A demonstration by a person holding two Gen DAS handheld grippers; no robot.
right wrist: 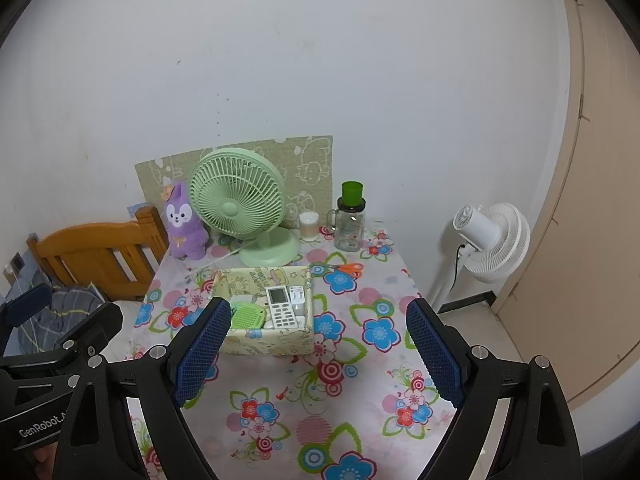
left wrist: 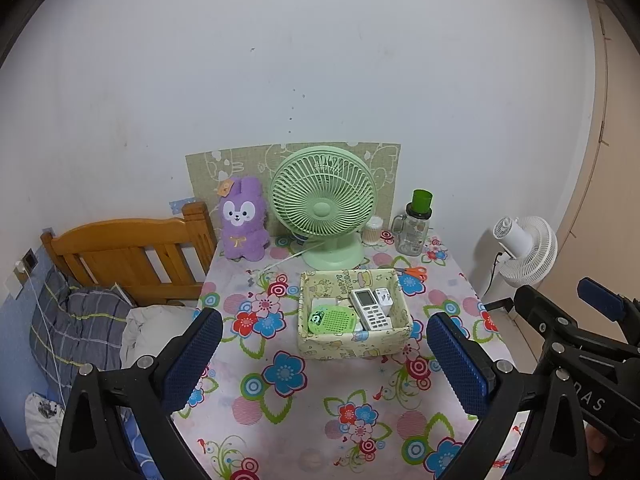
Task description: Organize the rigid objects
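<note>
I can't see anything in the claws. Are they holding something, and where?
Nothing is held. The left gripper and right gripper both stand open and empty above the flowered tablecloth.

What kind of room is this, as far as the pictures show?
Most likely a bedroom at home. A wooden bed headboard with bedding stands beside a small table under a flowered cloth, and a plush rabbit and a green desk fan sit on it.
</note>
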